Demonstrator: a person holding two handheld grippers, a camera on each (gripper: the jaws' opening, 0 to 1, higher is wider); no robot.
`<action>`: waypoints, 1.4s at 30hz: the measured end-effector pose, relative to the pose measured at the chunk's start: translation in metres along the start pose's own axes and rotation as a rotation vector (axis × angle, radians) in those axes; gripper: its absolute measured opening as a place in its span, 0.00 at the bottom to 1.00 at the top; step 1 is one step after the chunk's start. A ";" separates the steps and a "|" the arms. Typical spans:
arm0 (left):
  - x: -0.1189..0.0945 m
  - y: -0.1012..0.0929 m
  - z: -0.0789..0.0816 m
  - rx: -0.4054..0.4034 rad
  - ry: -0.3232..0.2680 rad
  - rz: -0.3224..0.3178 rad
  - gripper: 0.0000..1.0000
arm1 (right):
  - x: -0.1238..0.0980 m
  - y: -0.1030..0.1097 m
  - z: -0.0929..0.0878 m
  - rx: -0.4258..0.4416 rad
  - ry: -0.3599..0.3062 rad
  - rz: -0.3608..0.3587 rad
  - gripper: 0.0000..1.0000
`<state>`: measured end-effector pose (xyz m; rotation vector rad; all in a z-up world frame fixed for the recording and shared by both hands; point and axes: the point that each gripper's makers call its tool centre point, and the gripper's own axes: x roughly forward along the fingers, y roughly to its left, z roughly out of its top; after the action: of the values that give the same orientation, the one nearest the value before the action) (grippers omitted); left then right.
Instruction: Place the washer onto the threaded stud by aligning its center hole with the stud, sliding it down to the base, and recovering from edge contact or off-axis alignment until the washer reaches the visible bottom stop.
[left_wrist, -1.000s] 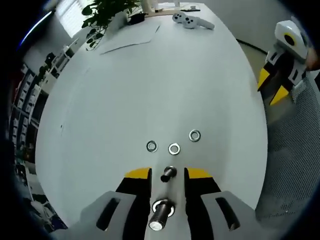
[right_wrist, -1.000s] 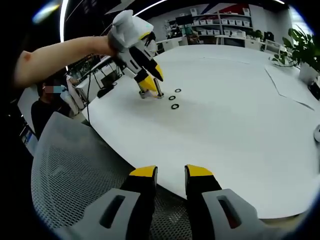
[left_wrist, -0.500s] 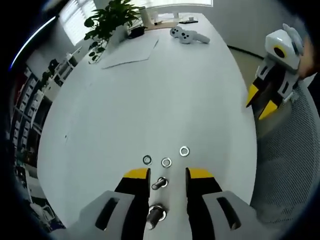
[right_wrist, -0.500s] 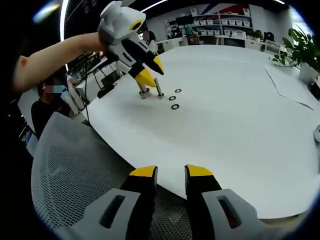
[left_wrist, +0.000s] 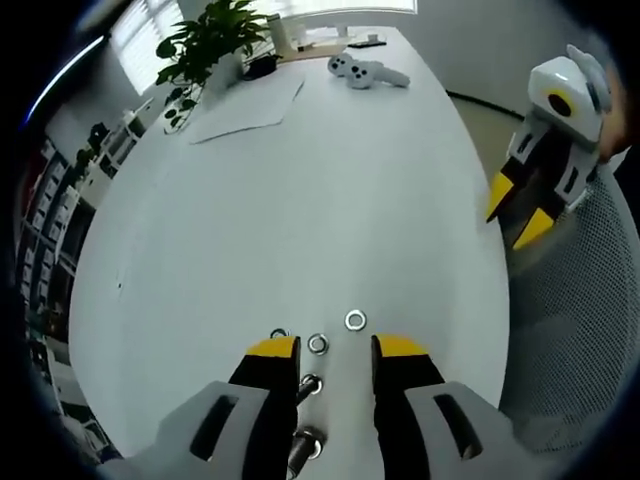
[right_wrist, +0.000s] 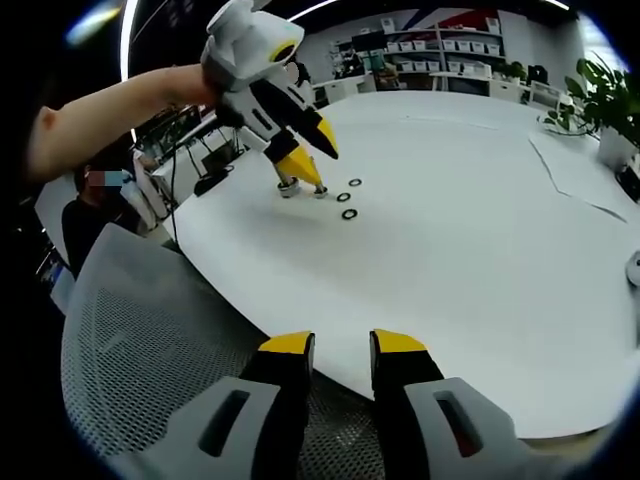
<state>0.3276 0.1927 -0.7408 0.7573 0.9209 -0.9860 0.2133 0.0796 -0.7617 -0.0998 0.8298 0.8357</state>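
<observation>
While the left gripper hangs parted and empty over the threaded stud, three washers lie at twelve o'clock, and the right gripper gapes idle.

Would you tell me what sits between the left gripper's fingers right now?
Between the left gripper fingers stand two threaded studs, the nearer one low in the view. Their bases are partly covered by the fingers, so any seated washer is unclear.

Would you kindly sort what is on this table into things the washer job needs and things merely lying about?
Job: three washers, two threaded studs, left claw.
Lying about: game controller, potted plant, paper sheet, mesh chair.
</observation>
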 end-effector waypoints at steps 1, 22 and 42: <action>0.003 -0.002 0.001 0.010 0.006 -0.006 0.27 | 0.000 0.000 0.000 0.000 -0.001 0.001 0.25; 0.045 -0.018 -0.003 0.076 0.090 -0.103 0.26 | 0.000 -0.004 0.005 0.015 -0.030 -0.015 0.25; 0.053 -0.021 -0.009 0.081 0.119 -0.138 0.15 | -0.001 -0.006 0.008 0.021 -0.052 -0.026 0.25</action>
<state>0.3189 0.1738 -0.7944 0.8365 1.0526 -1.1134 0.2219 0.0779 -0.7563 -0.0703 0.7867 0.8023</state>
